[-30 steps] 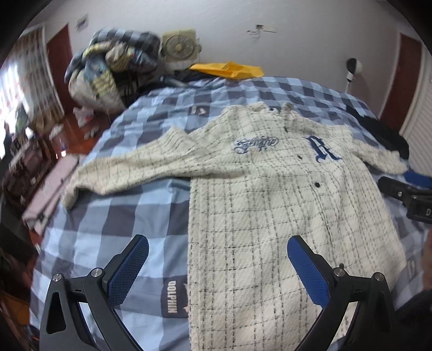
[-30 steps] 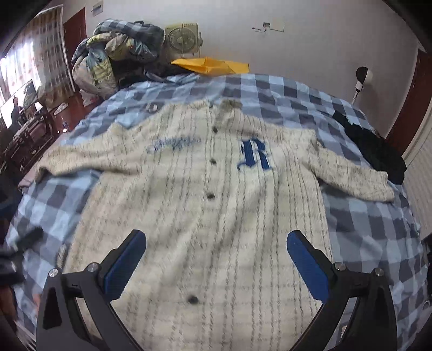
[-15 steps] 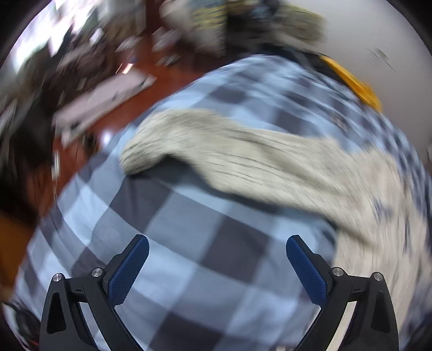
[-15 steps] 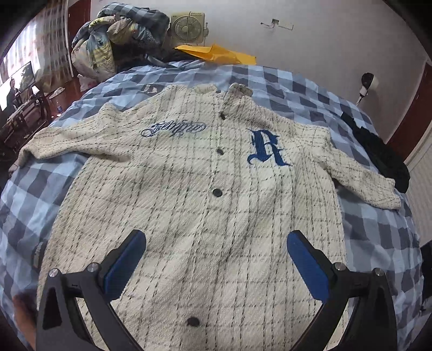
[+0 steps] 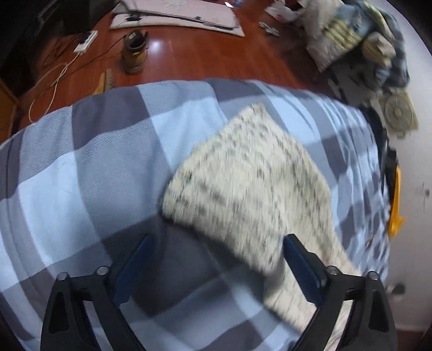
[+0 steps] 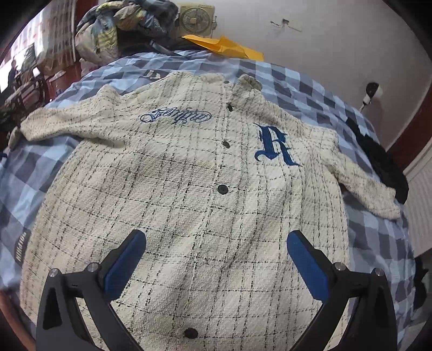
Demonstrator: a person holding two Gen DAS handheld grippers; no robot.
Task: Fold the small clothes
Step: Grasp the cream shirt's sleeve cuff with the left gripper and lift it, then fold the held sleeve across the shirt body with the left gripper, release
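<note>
Checked bedspread (image 6: 318,89) carries my jacket (image 6: 189,194) flat, collar toward the wall; left gripper (image 5: 216,259) gapes, just narrowing, over the sleeve (image 5: 251,183); right gripper (image 6: 216,256) gapes empty.

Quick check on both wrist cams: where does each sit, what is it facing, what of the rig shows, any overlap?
Left wrist: on the left gripper, tilted down at the jacket's sleeve end, the bed's edge and the wood floor; its jaws have just been closing, nothing gripped.
Right wrist: on the right gripper, over the jacket front, facing the wall; both fingers show.
Shared: jacket, checked bedspread, fan.
</note>
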